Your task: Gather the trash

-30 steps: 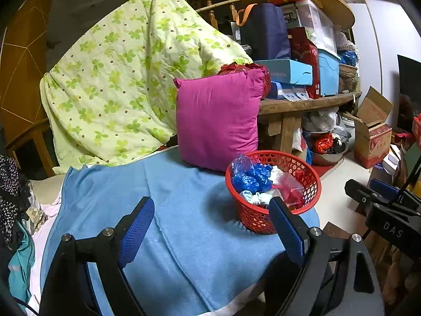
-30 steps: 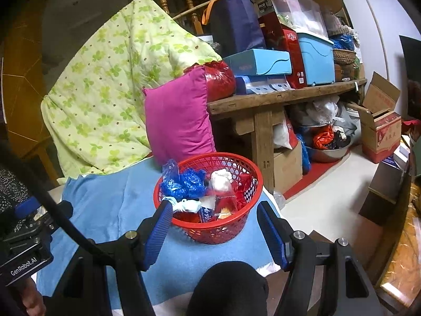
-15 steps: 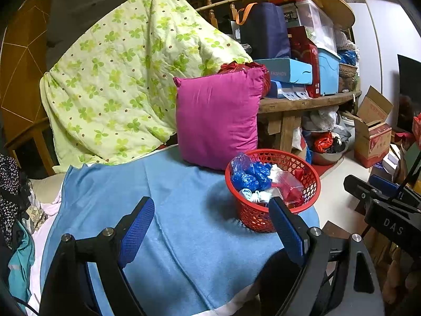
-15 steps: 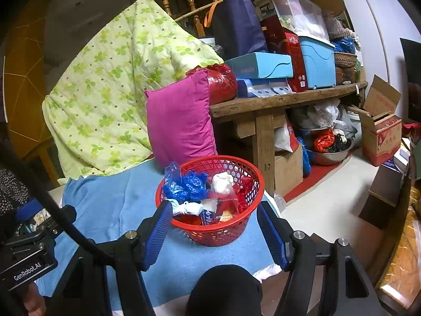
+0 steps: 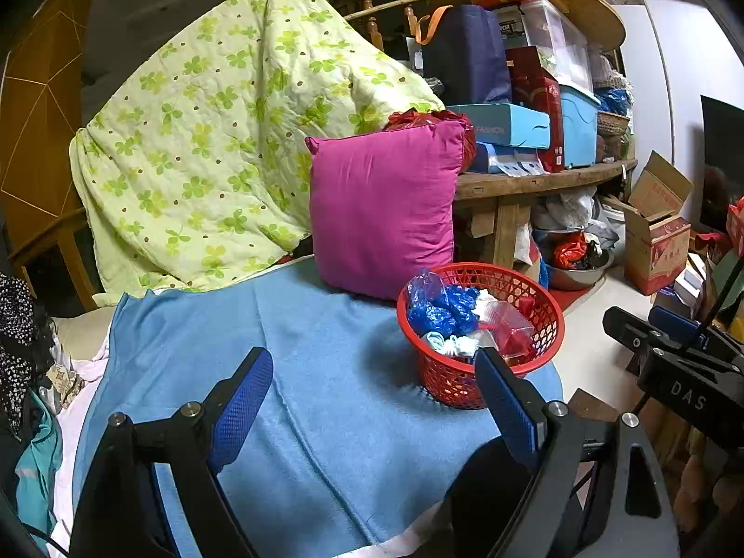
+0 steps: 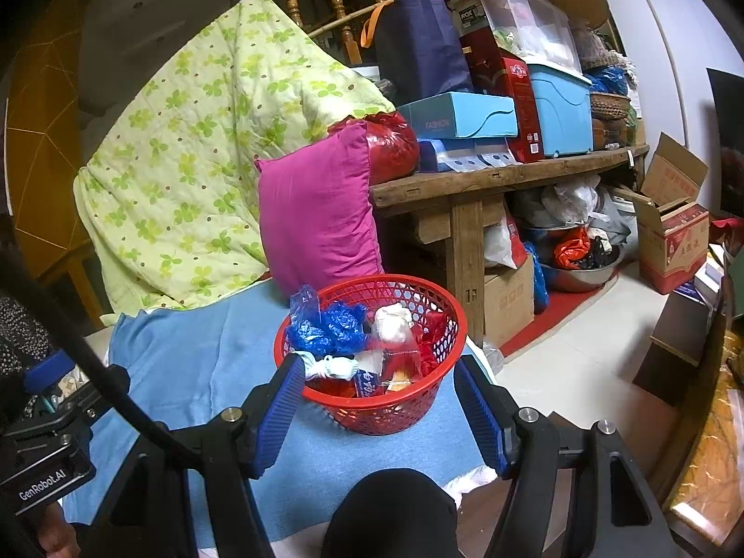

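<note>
A round red plastic mesh basket point(image 6: 372, 372) is seen on a blue fleece blanket point(image 5: 302, 395), near the blanket's right front edge. The basket is filled with trash: crumpled blue plastic bags point(image 6: 328, 328), a white wad point(image 6: 390, 321), red wrappers point(image 6: 404, 362) and a pale knotted scrap point(image 6: 335, 366).

The right tool point(image 6: 379, 411) is held spread wide, nothing pinched. The basket is framed between its blue-padded fingers point(image 6: 274, 411), just ahead of the tips; whether the pads touch the basket cannot be told.

The left tool point(image 5: 374, 402) is also spread wide and empty, held over bare blanket. The basket lies ahead and to the right, partly hidden behind the right-hand finger point(image 5: 507, 407). The right tool's black body point(image 5: 674, 372) is seen at the far right of the left wrist view.

A magenta square cushion point(image 5: 381, 209) is propped just behind the basket, against a green clover-print quilt point(image 5: 209, 149). A rough wooden table point(image 6: 488, 176) loaded with boxes is seen to the right.
</note>
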Motion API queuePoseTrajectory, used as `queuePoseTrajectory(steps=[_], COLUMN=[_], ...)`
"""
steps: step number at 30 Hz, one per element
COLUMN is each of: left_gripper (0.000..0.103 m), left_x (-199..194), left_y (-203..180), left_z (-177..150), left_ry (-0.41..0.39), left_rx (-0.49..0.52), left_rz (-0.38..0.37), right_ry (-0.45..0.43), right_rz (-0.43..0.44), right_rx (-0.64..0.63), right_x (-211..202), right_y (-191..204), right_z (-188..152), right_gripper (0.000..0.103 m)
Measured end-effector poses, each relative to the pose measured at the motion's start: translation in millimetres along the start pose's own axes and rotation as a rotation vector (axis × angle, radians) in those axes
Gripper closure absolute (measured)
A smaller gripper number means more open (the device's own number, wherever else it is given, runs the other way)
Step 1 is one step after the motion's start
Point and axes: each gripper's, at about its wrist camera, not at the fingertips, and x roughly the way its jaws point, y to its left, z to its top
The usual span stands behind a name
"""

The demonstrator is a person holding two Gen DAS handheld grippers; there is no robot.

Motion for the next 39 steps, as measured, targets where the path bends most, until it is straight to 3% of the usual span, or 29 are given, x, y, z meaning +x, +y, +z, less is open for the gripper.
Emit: queuePoseTrajectory(steps=[39], left_gripper=[0.014], left_x=[0], left_y=[10], left_z=[-7], left_ry=[0.014], left_rx=[-0.004], left_rz=[-0.015], right_ry=[-0.004], right_rz=[0.001], right_rx=[-0.015], right_x=[2], right_y=[6], right_z=[3], right_gripper=[0.033])
